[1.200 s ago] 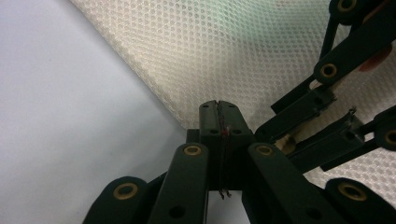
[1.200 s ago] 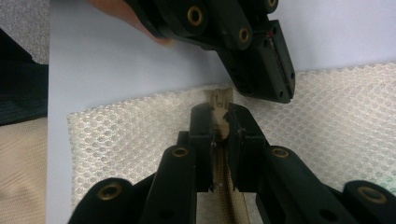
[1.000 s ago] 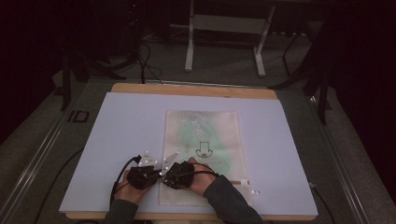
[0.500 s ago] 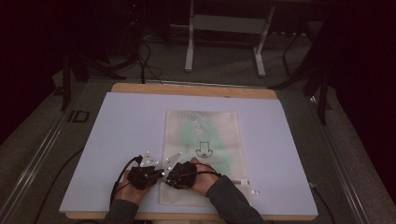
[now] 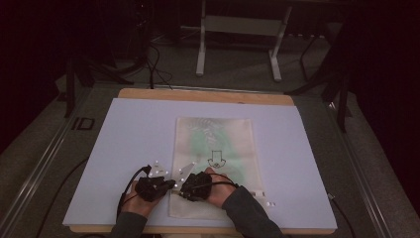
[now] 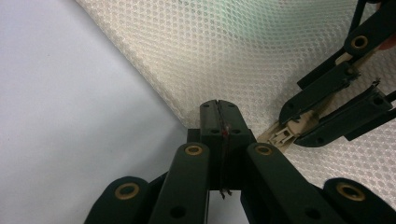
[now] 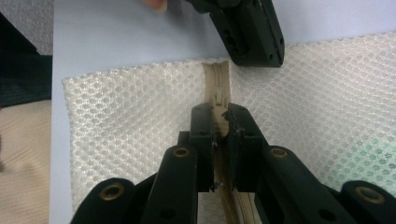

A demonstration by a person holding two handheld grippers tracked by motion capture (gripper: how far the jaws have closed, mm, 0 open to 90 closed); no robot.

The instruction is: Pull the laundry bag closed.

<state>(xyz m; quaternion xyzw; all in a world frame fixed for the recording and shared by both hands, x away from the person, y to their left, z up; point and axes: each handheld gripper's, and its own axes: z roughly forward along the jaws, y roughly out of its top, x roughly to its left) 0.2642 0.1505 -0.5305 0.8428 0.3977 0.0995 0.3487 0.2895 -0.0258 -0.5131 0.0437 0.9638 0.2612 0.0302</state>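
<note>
A pale lavender sheet [image 5: 129, 148] is laid over a wooden table [image 5: 198, 94] in a dim room, where grey carpet and the white legs of a metal stand [image 5: 200, 49] are seen beyond the far edge. Against the pictures of a second ago, nothing is seen to have shifted: both hands and the bag are found where they were. A flat cream mesh laundry bag [image 5: 218, 144], with something green showing through it, is spread on the middle of the sheet, its near edge at the grippers. The left gripper [image 6: 218, 112] is clamped on the corner of the mesh at the bag's edge. The right gripper [image 7: 219, 122] is clenched on the beige zipper [image 7: 215, 81], apparently at the slider, though the pull is partly hidden by the jaws. The two grippers are held just beside each other at the bag's near-left corner.
</note>
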